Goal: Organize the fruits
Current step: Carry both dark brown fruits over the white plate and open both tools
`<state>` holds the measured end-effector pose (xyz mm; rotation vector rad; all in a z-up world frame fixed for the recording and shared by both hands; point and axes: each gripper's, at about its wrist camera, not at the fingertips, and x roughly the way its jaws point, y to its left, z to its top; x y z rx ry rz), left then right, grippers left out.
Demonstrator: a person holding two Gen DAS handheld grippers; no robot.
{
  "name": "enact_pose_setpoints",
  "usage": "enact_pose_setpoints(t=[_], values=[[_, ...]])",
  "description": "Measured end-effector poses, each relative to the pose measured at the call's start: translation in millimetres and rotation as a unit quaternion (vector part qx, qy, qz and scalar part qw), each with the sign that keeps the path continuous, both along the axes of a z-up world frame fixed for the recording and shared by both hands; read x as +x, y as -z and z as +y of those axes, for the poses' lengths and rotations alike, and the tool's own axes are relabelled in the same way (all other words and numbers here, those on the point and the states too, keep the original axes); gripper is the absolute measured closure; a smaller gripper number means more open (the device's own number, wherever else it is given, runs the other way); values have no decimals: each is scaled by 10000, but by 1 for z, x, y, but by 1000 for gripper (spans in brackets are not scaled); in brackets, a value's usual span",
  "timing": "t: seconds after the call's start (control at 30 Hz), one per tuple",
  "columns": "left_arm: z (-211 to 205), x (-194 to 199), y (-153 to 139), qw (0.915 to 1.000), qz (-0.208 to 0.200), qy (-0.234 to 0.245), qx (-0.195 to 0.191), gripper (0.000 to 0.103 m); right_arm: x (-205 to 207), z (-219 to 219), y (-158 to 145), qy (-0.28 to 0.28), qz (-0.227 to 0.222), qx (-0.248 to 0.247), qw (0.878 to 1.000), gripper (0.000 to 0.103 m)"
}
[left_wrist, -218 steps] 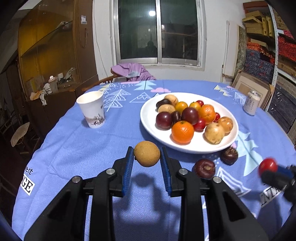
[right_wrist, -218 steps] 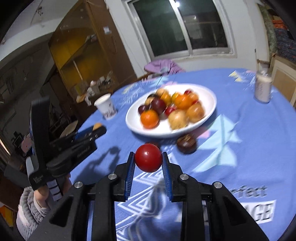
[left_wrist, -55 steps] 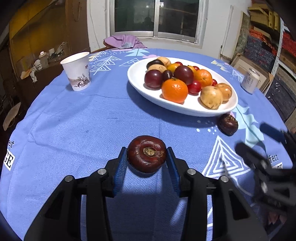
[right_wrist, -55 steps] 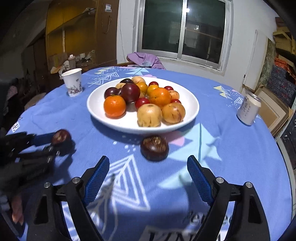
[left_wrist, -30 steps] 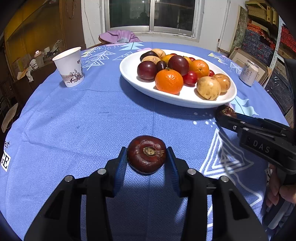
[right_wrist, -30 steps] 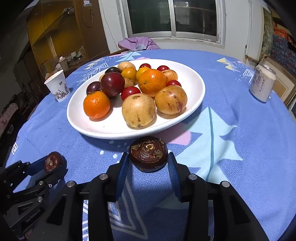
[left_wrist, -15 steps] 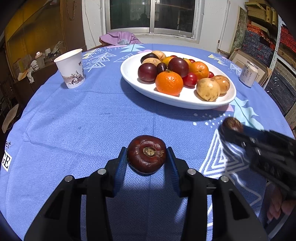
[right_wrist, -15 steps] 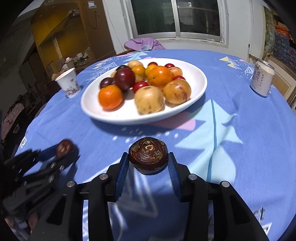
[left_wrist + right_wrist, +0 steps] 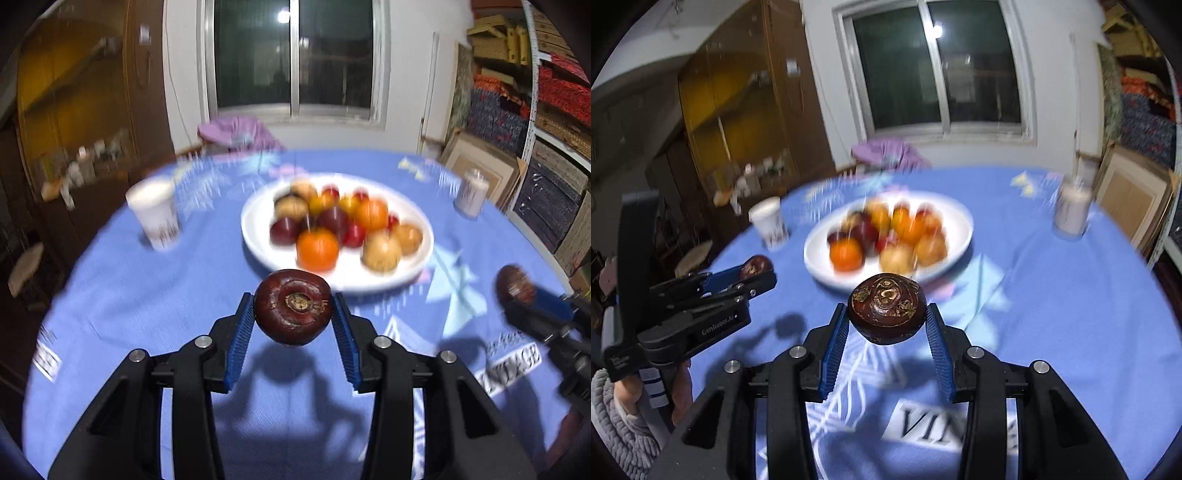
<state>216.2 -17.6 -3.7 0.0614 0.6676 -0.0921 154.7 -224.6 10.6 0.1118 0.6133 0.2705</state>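
We hold one mangosteen [image 9: 293,307] per gripper, left [image 9: 293,325] and right [image 9: 886,325] fingers clamped, above desk [image 9: 147,288]. Next: plate [image 9: 258,218] at 12 o'clock, gentle release.

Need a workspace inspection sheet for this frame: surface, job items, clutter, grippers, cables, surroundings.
Surface: round table under a blue printed tablecloth; views blurred.
Job's things: white plate heaped with fruit, among them an orange; one dark mangosteen and a second mangosteen, both off the cloth with their shadows below.
Clutter: paper cup left of the plate, drink can to its right.
Grippers: left gripper shut on the first mangosteen; right gripper shut on the second.
Cables: nothing seen.
Surroundings: dark window, wooden cabinet, purple cloth behind the table, stacked goods at right.
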Motion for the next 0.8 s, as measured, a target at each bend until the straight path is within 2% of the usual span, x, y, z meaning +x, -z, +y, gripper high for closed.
enact_pose_setpoints(t=[0.17,0.3,0.4,0.5,0.57,0.8], values=[[-9,15,-51,9989,-441,83,115,61,10,-21,-67,221,-654,101,9976,60],[-18,37,-81,9977,-657,151,89,61,36,-27,-100,304,-923,209,9951,60],[-23,60,-92,9975,-683,160,49,61,63,-27,-107,307,-933,345,9946,60],[-25,88,-93,9980,-600,138,-126,61,94,-24,-99,285,-809,471,9952,60],[-24,109,-84,9985,-436,128,-297,61,116,-18,-84,258,-654,448,9965,59],[-29,166,-14,9989,335,71,-308,61,178,16,-4,20,243,-148,9996,59]])
